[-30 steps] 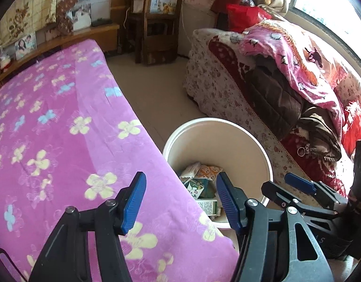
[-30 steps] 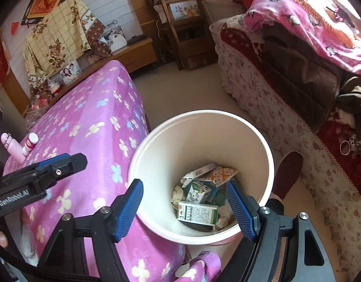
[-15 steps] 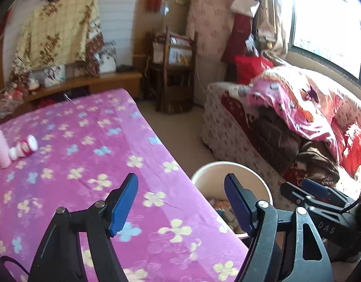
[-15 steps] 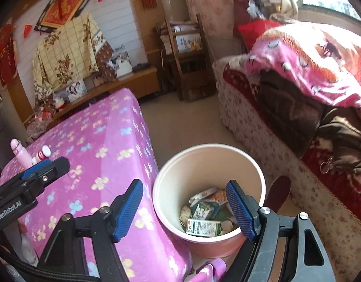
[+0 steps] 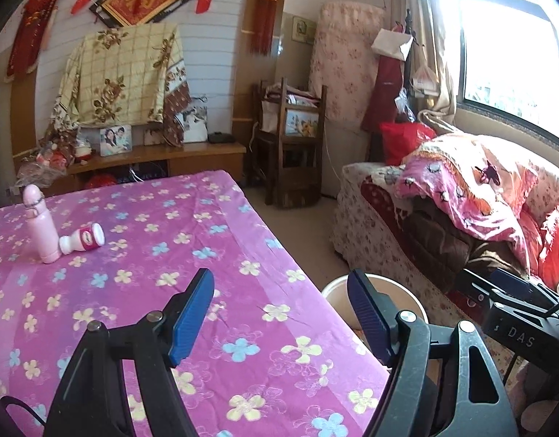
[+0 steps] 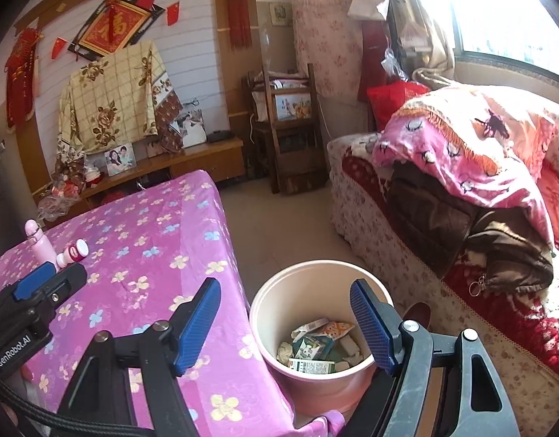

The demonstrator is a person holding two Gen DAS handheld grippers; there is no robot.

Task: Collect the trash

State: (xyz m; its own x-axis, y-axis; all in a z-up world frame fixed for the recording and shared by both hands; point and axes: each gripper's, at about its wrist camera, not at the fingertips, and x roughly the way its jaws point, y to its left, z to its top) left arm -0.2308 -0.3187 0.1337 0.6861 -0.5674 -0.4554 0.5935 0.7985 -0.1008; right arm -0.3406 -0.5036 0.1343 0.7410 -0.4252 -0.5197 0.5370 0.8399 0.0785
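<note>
Standing on the table (image 5: pixel 243 291), well to the left of the bin (image 6: pixel 316 375), a tall pink bottle (image 5: pixel 41 225) is upright with a small red-capped bottle (image 5: pixel 83 237) lying on its side against its base; that tipped one looks like the last piece of trash to collect. The left gripper (image 5: pixel 279 313) hangs over the table's near part, between those bottles and the bin, jaws wide and empty, probably so it can reach out for the small bottle. Right of the table, hard against its edge, the bin sits on the floor, placed there, I judge, so trash can be dropped straight off the table; cartons and wrappers (image 6: pixel 316 346) already lie inside. The right gripper (image 6: pixel 285 322) hovers above the bin, jaws wide, holding nothing.
</note>
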